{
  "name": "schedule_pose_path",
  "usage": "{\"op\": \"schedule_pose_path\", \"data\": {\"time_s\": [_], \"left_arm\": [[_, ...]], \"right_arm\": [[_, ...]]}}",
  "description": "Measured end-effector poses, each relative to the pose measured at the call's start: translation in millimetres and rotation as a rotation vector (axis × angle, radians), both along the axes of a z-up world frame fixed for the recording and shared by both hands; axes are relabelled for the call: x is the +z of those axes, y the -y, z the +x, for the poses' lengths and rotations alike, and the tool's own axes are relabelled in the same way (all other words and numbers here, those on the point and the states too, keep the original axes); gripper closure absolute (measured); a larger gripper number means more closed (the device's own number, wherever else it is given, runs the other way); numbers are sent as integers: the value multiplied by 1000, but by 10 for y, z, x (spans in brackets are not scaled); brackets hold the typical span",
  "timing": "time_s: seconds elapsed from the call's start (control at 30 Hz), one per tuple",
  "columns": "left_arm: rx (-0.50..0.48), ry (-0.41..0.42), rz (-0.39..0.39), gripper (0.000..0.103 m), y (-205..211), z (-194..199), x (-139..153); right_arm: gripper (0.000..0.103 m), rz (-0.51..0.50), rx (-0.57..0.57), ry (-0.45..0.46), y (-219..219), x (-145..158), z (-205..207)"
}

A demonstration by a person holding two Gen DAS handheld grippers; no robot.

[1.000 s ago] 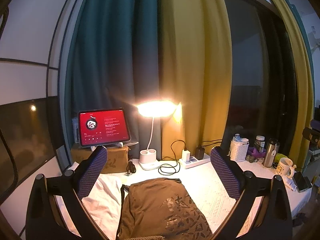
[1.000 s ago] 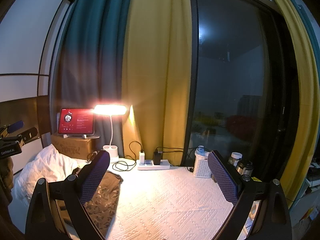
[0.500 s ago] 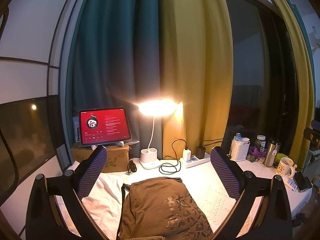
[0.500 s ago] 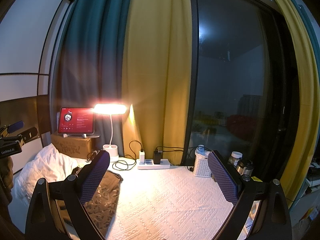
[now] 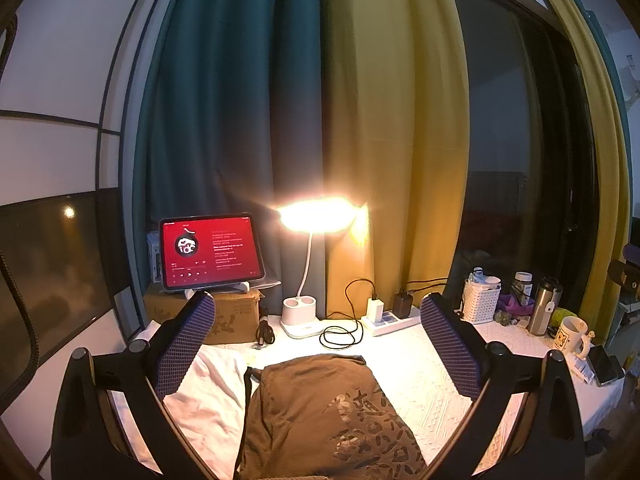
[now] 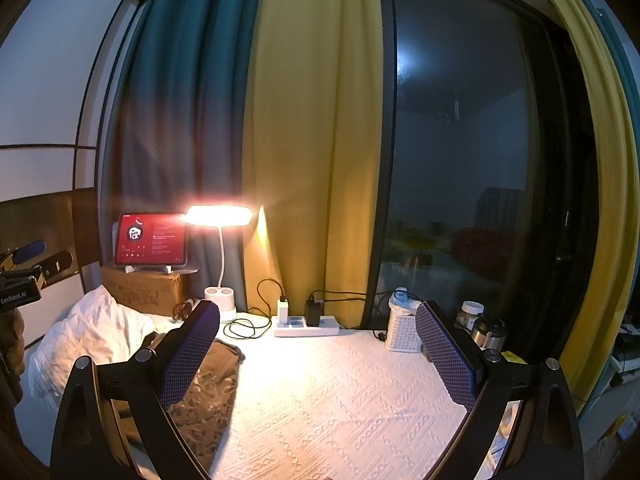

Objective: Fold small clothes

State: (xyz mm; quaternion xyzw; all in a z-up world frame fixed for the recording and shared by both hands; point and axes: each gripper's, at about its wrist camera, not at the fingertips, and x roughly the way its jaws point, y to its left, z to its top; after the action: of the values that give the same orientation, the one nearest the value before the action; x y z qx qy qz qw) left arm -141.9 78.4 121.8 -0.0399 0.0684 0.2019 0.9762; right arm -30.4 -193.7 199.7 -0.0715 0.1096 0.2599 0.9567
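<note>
A brown garment (image 5: 320, 412) with a pale print lies folded on the white textured tablecloth (image 5: 416, 380), right below my left gripper (image 5: 318, 344). That gripper hangs above it, open, with nothing between its blue pads. In the right wrist view the same brown garment (image 6: 212, 388) shows at the lower left, partly behind the left finger. My right gripper (image 6: 318, 350) is open and empty over bare tablecloth (image 6: 340, 392), to the right of the garment. A crumpled white cloth (image 5: 204, 392) lies left of the brown garment; it appears again as a white heap (image 6: 88, 336).
At the back stand a lit desk lamp (image 5: 316, 216), a red-screened tablet (image 5: 210, 252) on a cardboard box (image 5: 228, 316), a power strip (image 5: 394, 318) with cables, a white basket (image 5: 480, 300), a flask (image 5: 544, 306) and a mug (image 5: 570, 336). Curtains and a dark window close the rear.
</note>
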Motion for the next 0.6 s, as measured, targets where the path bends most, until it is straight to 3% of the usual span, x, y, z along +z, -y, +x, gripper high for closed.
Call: {"op": "schedule_pose_path", "data": {"time_s": [0.6], "left_arm": [[0, -2, 7, 2, 66, -14, 11]], "right_arm": [[4, -1, 0, -3, 11, -9, 18]]}}
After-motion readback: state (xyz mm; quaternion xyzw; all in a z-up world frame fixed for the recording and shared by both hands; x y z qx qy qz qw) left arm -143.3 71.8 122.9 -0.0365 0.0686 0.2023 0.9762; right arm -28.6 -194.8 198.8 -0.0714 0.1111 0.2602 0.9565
